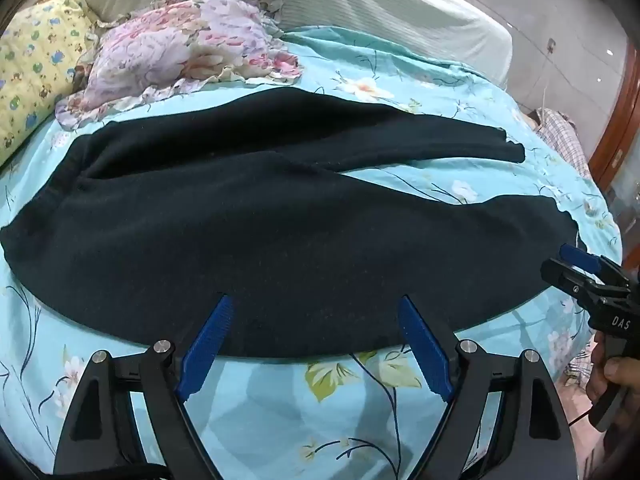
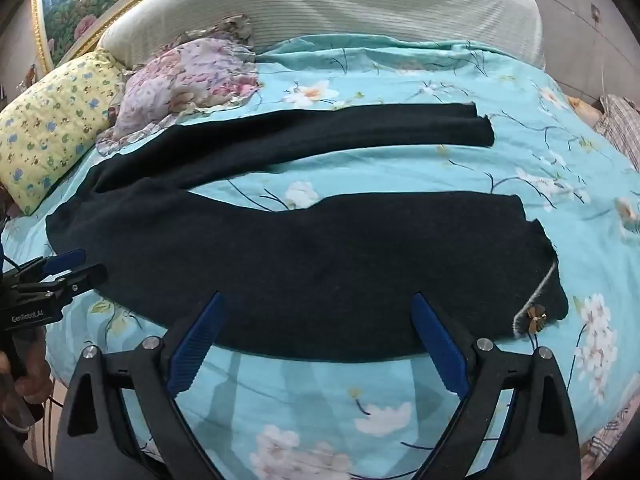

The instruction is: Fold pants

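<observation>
Black pants [image 1: 256, 240] lie spread flat on the bed [image 1: 280, 408], legs apart. Left gripper [image 1: 316, 308] and right gripper [image 2: 320, 304] hover at the near edge, fingers spread wide, holding nothing.

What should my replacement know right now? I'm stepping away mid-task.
Left gripper: open, empty, at the near edge of the pants.
Right gripper: open, empty, at the near leg's edge.
Pants lie flat on the blue floral bedspread, waist toward the pillows, legs spread apart.
Done: pants laid out.
Left: every fold, probably starting leg over leg.
</observation>
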{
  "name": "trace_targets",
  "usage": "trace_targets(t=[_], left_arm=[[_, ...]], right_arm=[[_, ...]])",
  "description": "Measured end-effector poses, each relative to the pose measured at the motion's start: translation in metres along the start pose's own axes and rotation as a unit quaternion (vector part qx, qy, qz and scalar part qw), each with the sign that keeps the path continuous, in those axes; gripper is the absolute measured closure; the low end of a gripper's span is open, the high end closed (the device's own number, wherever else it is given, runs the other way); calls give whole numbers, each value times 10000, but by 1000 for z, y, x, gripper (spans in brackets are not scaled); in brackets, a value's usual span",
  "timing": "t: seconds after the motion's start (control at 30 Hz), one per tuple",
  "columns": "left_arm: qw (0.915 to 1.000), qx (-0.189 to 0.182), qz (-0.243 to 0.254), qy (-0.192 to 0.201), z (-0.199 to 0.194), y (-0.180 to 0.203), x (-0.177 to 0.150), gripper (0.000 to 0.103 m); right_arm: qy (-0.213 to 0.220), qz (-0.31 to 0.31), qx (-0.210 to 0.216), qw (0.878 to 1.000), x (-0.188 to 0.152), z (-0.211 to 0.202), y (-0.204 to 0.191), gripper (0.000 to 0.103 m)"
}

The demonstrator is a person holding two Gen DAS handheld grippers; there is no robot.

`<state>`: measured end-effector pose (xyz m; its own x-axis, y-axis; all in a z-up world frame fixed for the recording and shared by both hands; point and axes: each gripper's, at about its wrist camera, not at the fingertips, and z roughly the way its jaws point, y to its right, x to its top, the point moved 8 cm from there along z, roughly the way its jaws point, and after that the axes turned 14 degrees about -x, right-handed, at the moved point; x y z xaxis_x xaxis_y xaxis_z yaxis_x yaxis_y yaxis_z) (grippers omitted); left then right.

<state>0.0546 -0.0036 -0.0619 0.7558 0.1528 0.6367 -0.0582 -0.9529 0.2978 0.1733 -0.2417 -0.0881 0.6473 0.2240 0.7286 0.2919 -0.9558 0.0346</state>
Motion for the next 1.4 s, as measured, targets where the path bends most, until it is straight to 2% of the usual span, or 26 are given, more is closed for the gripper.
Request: trace_targets(t=[0.13,0.2,0.43,0.73,1.13,1.4], left_arm=[[9999,-95,-54,35,-1,-13,-2,17],[9999,-101,-5,40,-2,-13,-5,17],[10000,-27,9,-33,0,-6,-2,17],[10000,1,36,-93,2,-4,-2,17],[9995,264,102,-98,3,-5,-1,17],[9996,259,99,-111,4,-5,-1,17]], right_arm=[[-42,75,-93,9999,5,10,8,9],[182,-57,-218,9996,6,2,-2,9],[131,20,50,9999,-3,-1,-4,9],[138,62,59,9999,2,-2,-6,9],[181,94,93,9997,1,-3,-6,9],[171,125,112,9997,1,-2,-6,9]])
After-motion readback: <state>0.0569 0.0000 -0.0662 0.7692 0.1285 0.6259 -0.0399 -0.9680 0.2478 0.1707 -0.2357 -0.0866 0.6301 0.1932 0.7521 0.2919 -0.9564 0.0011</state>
